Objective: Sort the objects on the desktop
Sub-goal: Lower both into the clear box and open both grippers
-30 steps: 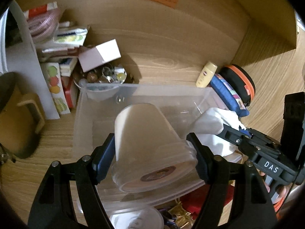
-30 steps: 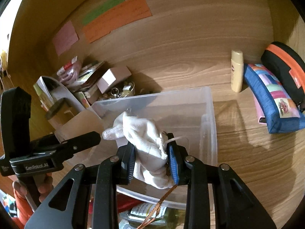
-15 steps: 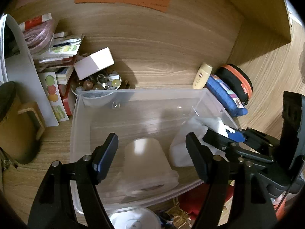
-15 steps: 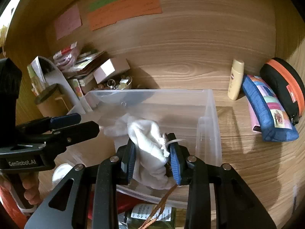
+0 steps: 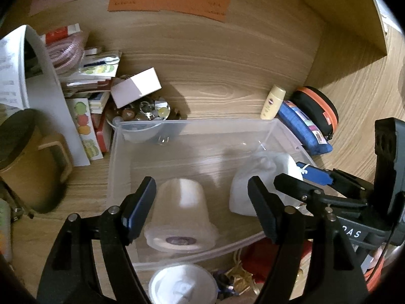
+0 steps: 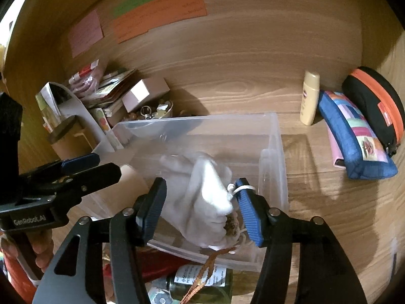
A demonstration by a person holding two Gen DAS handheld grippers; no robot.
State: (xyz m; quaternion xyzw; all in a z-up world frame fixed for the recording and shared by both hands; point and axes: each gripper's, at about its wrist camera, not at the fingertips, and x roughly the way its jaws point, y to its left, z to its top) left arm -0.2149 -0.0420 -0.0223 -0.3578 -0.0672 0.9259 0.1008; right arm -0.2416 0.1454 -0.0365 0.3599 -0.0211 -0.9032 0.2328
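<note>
A clear plastic bin (image 5: 202, 122) stands on the wooden desk. Inside it an upside-down white cup (image 5: 181, 212) rests on the bin floor. My left gripper (image 5: 201, 181) hovers over the cup, jaws opening a little and touching nothing. A white drawstring pouch (image 6: 207, 197) sits in the bin's right part between the jaws of my right gripper (image 6: 200, 182). Those jaws are opening and the pads stand off the cloth; only the pouch's white cord lies on the right fingertip. In the left wrist view the pouch (image 5: 268, 164) and right gripper (image 5: 288, 171) show at the bin's right.
A cream lotion bottle (image 6: 309, 98), a blue patchwork pouch (image 6: 354, 136) and a black-and-orange case (image 6: 374, 103) lie right of the bin. A bowl of trinkets (image 5: 141, 111), boxes and a brown mug (image 5: 22, 162) crowd the left. A white lid (image 5: 182, 286) and a green bottle (image 6: 202, 278) lie in front.
The left gripper let go of the white cup, which now rests in the bin. The right gripper's jaws have parted from the white pouch they were squeezing.
</note>
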